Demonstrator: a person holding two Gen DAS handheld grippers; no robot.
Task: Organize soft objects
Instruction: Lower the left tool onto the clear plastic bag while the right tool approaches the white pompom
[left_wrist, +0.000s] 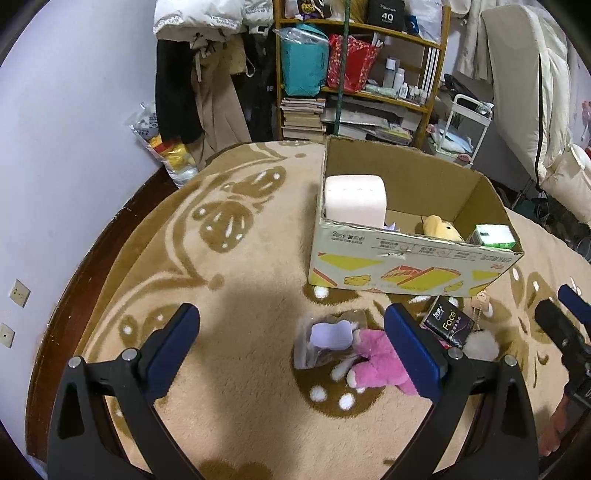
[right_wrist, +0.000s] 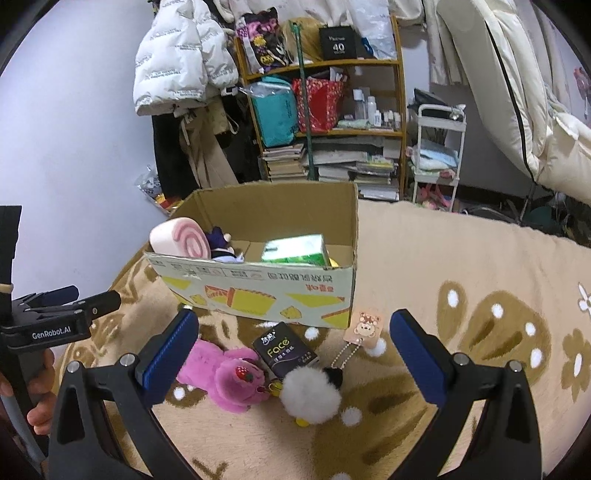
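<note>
An open cardboard box (left_wrist: 406, 266) (right_wrist: 258, 291) stands on the patterned blanket. It holds a pink roll cushion (left_wrist: 354, 201) (right_wrist: 183, 238), a yellow plush (left_wrist: 441, 229), a green tissue pack (left_wrist: 495, 236) (right_wrist: 295, 251) and a purple doll (right_wrist: 221, 245). In front of it lie a pink plush (left_wrist: 376, 363) (right_wrist: 229, 376), a clear bag with a lilac item (left_wrist: 325, 343), a black Face tissue pack (left_wrist: 448, 326) (right_wrist: 284, 354) and a white pompom keychain (left_wrist: 480, 345) (right_wrist: 310, 397). My left gripper (left_wrist: 291, 347) is open above the bag and plush. My right gripper (right_wrist: 293, 350) is open above the tissue pack and pompom.
A beige floral blanket (left_wrist: 240, 277) (right_wrist: 461, 266) covers the surface. A bookshelf (left_wrist: 354, 74) (right_wrist: 325, 122), hanging coats (left_wrist: 199, 74) and a white trolley (right_wrist: 437, 155) stand behind. A cream duvet (right_wrist: 517, 92) hangs at right. The other gripper shows at each view's edge (left_wrist: 565, 332) (right_wrist: 55, 317).
</note>
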